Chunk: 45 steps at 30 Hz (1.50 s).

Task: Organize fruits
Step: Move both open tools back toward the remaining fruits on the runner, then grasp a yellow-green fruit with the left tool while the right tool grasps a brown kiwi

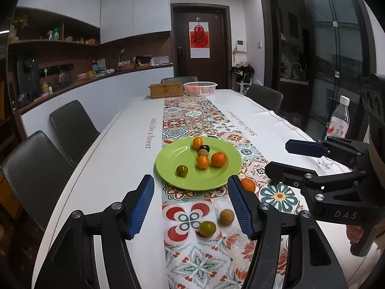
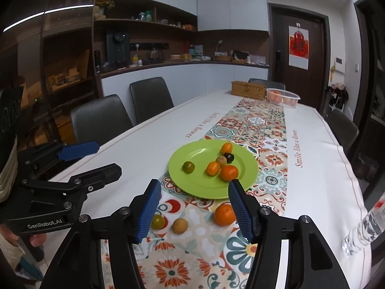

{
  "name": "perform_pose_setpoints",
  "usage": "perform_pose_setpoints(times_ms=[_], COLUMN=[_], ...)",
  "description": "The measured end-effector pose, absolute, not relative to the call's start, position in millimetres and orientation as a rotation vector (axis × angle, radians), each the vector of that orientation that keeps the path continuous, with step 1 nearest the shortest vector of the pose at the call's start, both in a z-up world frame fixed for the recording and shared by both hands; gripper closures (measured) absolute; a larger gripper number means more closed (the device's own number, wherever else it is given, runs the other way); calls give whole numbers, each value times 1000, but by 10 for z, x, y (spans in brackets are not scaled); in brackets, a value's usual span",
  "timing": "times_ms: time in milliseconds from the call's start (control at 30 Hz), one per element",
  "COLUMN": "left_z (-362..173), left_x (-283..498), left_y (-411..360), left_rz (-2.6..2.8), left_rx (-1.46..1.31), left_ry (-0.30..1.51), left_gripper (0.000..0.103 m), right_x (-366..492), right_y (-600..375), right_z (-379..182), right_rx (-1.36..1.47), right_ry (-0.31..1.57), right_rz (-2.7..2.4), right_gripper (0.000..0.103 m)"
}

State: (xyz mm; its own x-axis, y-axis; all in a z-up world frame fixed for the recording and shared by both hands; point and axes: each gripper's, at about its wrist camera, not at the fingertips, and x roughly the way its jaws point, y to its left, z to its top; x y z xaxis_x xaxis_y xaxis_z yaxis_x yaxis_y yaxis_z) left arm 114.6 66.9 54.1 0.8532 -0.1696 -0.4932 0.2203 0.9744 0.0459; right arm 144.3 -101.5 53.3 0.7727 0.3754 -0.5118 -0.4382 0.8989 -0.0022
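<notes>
on the green plate (image 1: 173, 168), six small fruits (image 1: 218, 159); far basket (image 1: 200, 88) holds oranges.

Each black tool (image 1: 191, 203) carries ribbed blue pads (image 1: 142, 207), silver screws, and white lettering.

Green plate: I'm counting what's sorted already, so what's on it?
Green plate holds six fruits: three orange, two greenish-brown and one dark fruit. Nothing visibly hides more.

Both wrist cams face fwd, near table, sharing plate (image 1: 168, 166).
</notes>
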Motion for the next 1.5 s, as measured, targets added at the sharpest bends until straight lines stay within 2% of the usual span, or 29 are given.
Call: perform_pose_setpoints(times_ms=[467, 867, 1133, 1500], left_z=[242, -145, -396, -563], left_x=[1057, 1255, 1420, 1668], left_y=[561, 491, 484, 495], left_rz=[-288, -386, -445, -501], left_rx=[223, 294, 306, 269], left_ry=[537, 632, 696, 772], left_gripper=[41, 41, 51, 63], right_x=[1329, 1448, 1659, 1878], right_y=[-920, -758, -679, -596], right_z=[244, -77, -307, -535], right_rx=[-250, -379, -420, -430], right_ry=[564, 637, 697, 782], right_rz=[506, 600, 636, 686], right_gripper=[44, 44, 44, 57])
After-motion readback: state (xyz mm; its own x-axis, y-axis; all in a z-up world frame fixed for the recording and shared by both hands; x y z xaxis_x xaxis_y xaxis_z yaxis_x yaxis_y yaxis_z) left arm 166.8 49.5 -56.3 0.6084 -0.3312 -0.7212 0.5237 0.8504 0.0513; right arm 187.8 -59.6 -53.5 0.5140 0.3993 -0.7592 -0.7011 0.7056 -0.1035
